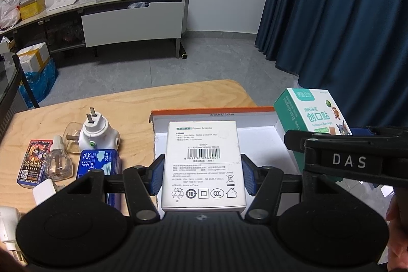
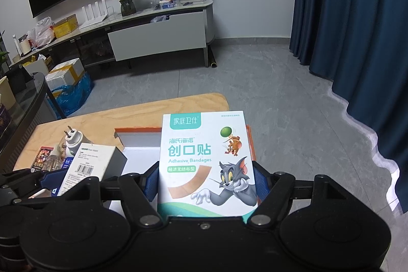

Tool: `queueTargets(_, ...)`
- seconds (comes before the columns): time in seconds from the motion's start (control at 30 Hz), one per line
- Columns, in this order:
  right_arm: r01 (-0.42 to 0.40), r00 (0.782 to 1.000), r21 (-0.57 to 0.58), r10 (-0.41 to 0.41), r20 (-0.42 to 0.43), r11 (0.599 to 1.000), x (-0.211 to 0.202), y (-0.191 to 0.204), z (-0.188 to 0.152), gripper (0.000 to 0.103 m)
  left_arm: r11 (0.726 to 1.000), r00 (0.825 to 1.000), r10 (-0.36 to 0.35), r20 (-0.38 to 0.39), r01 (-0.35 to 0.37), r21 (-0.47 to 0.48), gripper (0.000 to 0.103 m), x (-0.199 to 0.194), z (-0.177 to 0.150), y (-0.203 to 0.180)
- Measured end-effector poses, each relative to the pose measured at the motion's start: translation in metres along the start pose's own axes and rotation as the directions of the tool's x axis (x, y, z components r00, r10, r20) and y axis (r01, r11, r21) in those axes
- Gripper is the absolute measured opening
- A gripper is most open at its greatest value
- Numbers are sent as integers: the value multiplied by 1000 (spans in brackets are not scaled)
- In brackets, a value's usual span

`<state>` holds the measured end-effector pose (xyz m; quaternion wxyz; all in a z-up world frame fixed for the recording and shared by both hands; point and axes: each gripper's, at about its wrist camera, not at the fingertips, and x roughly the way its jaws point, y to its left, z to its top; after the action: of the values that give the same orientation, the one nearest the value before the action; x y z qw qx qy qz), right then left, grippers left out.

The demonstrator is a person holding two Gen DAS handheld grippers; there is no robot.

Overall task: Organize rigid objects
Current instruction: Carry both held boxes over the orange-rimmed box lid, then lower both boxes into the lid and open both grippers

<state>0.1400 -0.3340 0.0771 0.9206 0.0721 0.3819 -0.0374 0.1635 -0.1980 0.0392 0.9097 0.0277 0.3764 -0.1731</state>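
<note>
Over the open orange-edged box (image 1: 214, 112) at the right end of the wooden table (image 1: 132, 103), both grippers are holding cartons. The left gripper (image 1: 202, 176) is gripping a white power adapter box (image 1: 202, 157) by its two long sides, the blue pads (image 1: 156, 173) pressing flat against it and the jaws standing partly closed to its width. That carton is hanging label-up above the white floor of the orange-edged box.

The right gripper (image 2: 206, 182) is clamping a bandage box (image 2: 206, 159), printed with a cartoon cat and mouse, between its blue pads (image 2: 262, 184); the jaws are sitting wider here, matching the broader carton. The bandage box is standing tilted over the right-hand part of the same orange-edged box, and in the left wrist view it is showing just beside the right wall (image 1: 278, 125).

Left of the box, loose items are lying on the bare wood: a white plug-in unit (image 1: 98, 133) with its prongs pointing up, a small clear bottle (image 1: 57, 159), a pack of playing cards (image 1: 33, 162) and a blue tissue pack (image 1: 99, 162). These four are sitting close together, some touching. A white charger (image 1: 9, 228) is showing at the near left edge, partly cut off.
</note>
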Motion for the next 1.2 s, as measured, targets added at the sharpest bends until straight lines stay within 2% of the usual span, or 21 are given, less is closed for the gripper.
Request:
queueTargets(0.33, -4, 995, -1, 4, -97, 1000, 45, -1, 3, 85, 999, 999, 18, -49, -20, -27, 60, 13, -6, 16)
queueTargets(0.57, -1, 996, 39, 5, -94, 999, 58, -6, 10, 85, 1000, 998, 11, -54, -12, -26, 60, 31, 5, 17)
queueTargets(0.73, -2, 995, 49, 7, -104, 999, 67, -8, 16, 85, 1000, 998, -26, -57, 24, -20, 60, 48, 11, 12)
queueTargets(0.83, -34, 992, 84, 44, -121, 996, 74, -10, 19, 85, 998, 997, -60, -56, 59, -22, 59, 57, 16, 6)
queueTargets(1.0, 3, 992, 75, 6, -126, 997, 76, -10, 23, 85, 996, 995, -86, -53, 85, -21, 71, 60, 15, 2)
queueTargets(1.07, -3, 995, 79, 11, -103, 997, 67, -12, 21, 86, 997, 996, -73, -52, 72, -19, 76, 55, 12, 4)
queueTargets(1.2, 5, 999, 84, -2, -39, 996, 38, -12, 18, 86, 999, 997, -23, -73, 20, -48, 79, 38, 7, 13)
